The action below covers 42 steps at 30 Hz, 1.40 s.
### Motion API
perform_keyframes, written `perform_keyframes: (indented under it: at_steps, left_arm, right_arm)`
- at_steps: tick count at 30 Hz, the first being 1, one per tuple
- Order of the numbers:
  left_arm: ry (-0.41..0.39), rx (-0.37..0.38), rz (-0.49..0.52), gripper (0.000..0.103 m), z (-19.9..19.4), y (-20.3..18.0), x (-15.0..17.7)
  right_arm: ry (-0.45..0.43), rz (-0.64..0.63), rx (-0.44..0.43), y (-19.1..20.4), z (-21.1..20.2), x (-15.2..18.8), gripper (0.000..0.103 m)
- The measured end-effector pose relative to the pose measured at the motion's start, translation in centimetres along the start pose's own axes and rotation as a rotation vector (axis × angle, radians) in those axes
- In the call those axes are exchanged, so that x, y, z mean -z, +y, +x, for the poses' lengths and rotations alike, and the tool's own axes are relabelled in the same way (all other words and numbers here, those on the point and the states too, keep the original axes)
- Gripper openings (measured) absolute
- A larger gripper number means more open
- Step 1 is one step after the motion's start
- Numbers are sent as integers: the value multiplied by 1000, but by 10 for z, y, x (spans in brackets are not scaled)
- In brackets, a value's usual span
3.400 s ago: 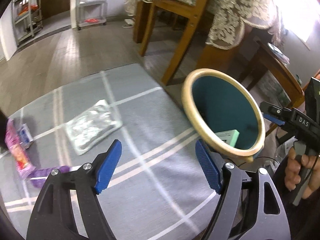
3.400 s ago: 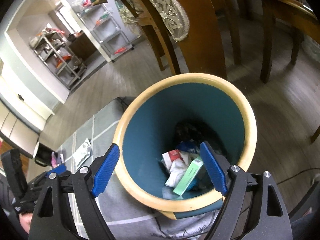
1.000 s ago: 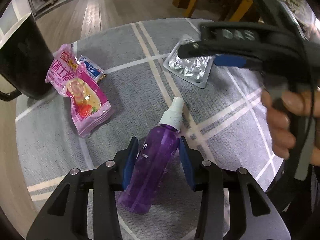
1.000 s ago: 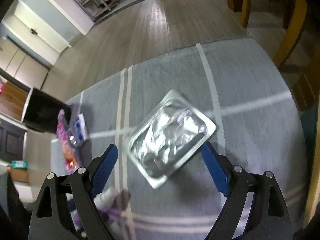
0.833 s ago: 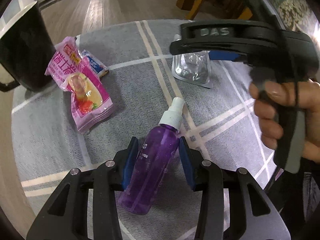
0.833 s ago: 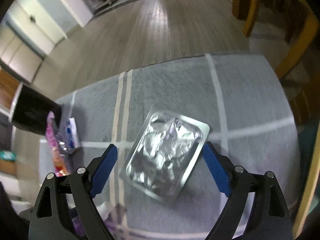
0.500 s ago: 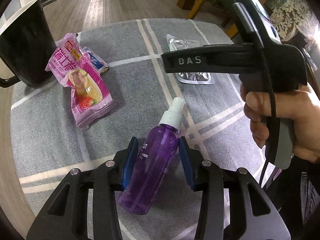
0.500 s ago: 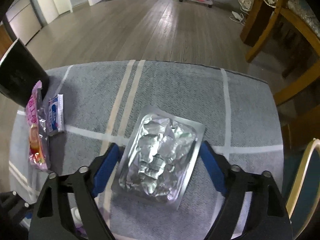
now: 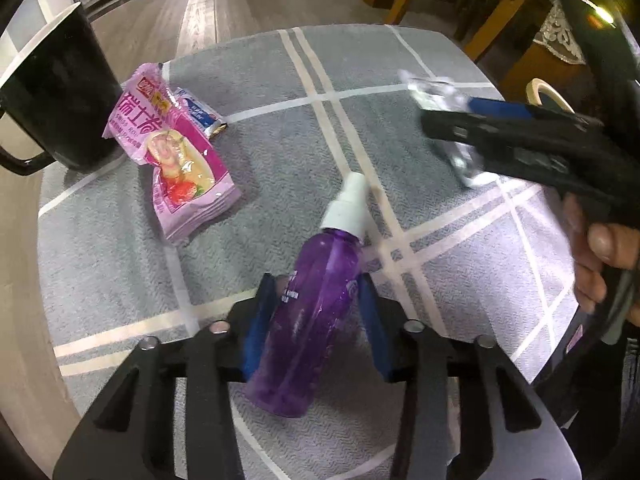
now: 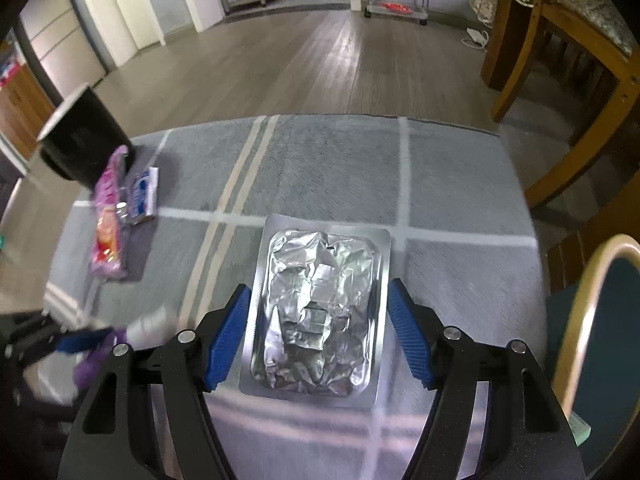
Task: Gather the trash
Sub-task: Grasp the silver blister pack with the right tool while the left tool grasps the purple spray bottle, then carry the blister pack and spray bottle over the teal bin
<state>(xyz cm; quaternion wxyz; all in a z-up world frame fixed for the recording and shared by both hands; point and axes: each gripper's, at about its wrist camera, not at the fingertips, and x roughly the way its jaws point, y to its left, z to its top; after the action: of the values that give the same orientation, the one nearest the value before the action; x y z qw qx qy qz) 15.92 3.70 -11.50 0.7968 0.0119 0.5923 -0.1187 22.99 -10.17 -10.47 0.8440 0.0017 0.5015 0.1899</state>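
Purple bottle [image 9: 316, 312]; silver foil pack [image 10: 316, 316]; grey striped cloth [image 9: 280, 120].

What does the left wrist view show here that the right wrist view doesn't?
Left wrist only: the left tool closed on the purple spray bottle, and the person's hand. Right wrist only: the right tool open around the foil blister pack, doors, a wheeled rack. Both: black mug, pink snack packet, grey tablecloth.

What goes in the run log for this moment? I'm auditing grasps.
left gripper: shut on purple spray bottle | right gripper: open, straddling foil blister pack | bin: right
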Motion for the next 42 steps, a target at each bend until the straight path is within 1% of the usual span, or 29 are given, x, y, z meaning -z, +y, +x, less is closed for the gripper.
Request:
perform_keyframes:
  at_steps: [2, 4, 8, 10, 16, 19, 21, 28, 34, 38, 42]
  left_arm:
    - [-5, -1, 5, 35, -1, 1, -2]
    - [-26, 4, 7, 35, -2, 2, -2]
    - [-76, 45, -22, 34, -11, 0, -1]
    - [-97, 54, -22, 34, -14, -5, -1]
    - [-188, 98, -26, 34, -26, -25, -2]
    - [-223, 106, -23, 34, -29, -30, -4]
    - [-245, 126, -18, 34, -30, -34, -1]
    - [-244, 213, -25, 33, -23, -47, 5]
    - [-222, 218, 10, 33, -16, -70, 7]
    - [-251, 207, 16, 32, -18, -82, 7]
    - [-272, 166, 27, 32, -24, -86, 4]
  right_arm:
    - [-20, 3, -14, -7, -14, 9, 70]
    - [-40, 6, -25, -14, -27, 15, 70]
    - [-82, 19, -53, -33, -56, 30, 70]
    - [-109, 31, -61, -42, -73, 37, 70]
    - [-157, 71, -68, -67, -106, 62, 70]
    - [-178, 92, -65, -77, -118, 75, 70]
    - [-189, 96, -55, -81, -122, 82, 70]
    - [-236, 185, -61, -104, -140, 102, 70]
    - [-276, 223, -61, -119, -151, 108, 70]
    - [-291, 244, -68, -128, -154, 108, 70]
    - [-319, 284, -84, -138, -159, 107, 70]
